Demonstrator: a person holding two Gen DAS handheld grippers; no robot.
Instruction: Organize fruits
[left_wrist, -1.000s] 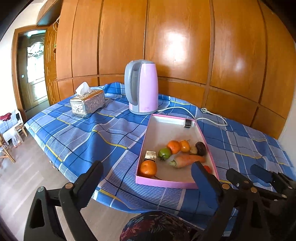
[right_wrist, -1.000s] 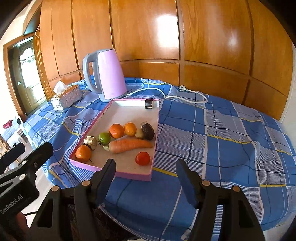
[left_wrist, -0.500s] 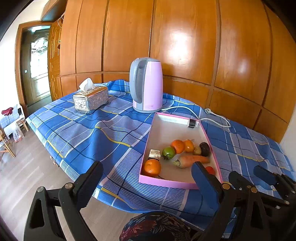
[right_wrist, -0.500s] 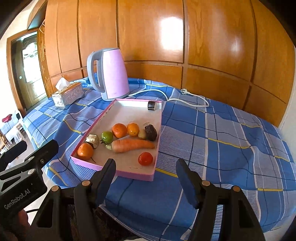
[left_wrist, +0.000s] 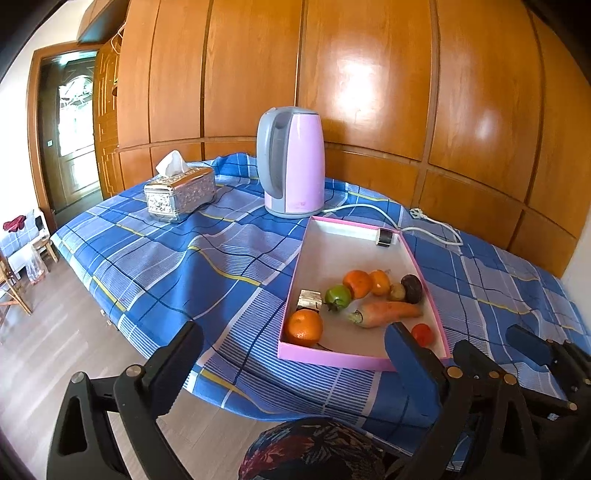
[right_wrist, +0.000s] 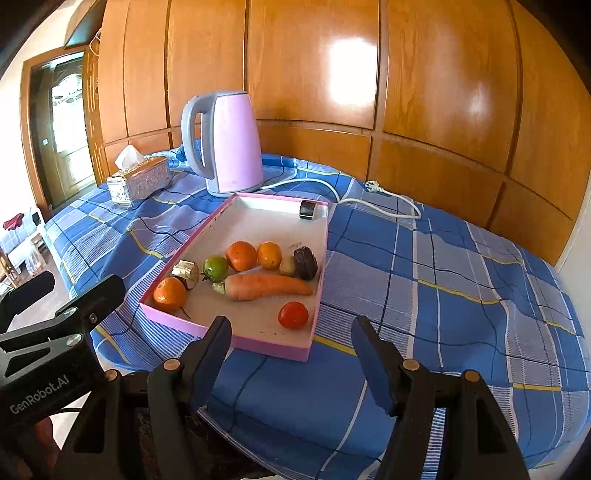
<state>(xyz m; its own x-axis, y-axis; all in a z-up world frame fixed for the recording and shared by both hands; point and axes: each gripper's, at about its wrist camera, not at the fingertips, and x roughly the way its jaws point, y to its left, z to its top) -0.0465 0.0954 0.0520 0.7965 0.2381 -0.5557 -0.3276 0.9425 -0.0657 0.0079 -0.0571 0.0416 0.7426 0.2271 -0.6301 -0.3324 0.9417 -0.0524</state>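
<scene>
A pink-rimmed white tray (right_wrist: 312, 328) (left_wrist: 332, 357) lies on the blue plaid tablecloth. In it are a carrot (right_wrist: 267, 286) (left_wrist: 388, 313), an orange (right_wrist: 170, 293) (left_wrist: 303, 326) at its near left corner, two more oranges (right_wrist: 242, 255), a green tomato (right_wrist: 216, 268) (left_wrist: 338, 295), a red tomato (right_wrist: 293, 315) (left_wrist: 422, 334), a dark purple fruit (right_wrist: 306, 262) and a small pale fruit (right_wrist: 287, 266). My right gripper (right_wrist: 291, 338) hovers open just short of the tray's near edge, nothing between its fingers. My left gripper (left_wrist: 291, 345) is open too, near the table's front edge.
A pink kettle (right_wrist: 231, 144) stands behind the tray, its white cord (right_wrist: 369, 201) running right. A silver tissue box (right_wrist: 138, 181) sits at the back left. Two small wrapped blocks (right_wrist: 186, 272) (right_wrist: 308, 209) lie in the tray. Wooden wall panels back the table; floor lies left.
Both views have levelled out slightly, as from a small roll of the grippers. The fruits and the tray have not moved, and both grippers stay open.
</scene>
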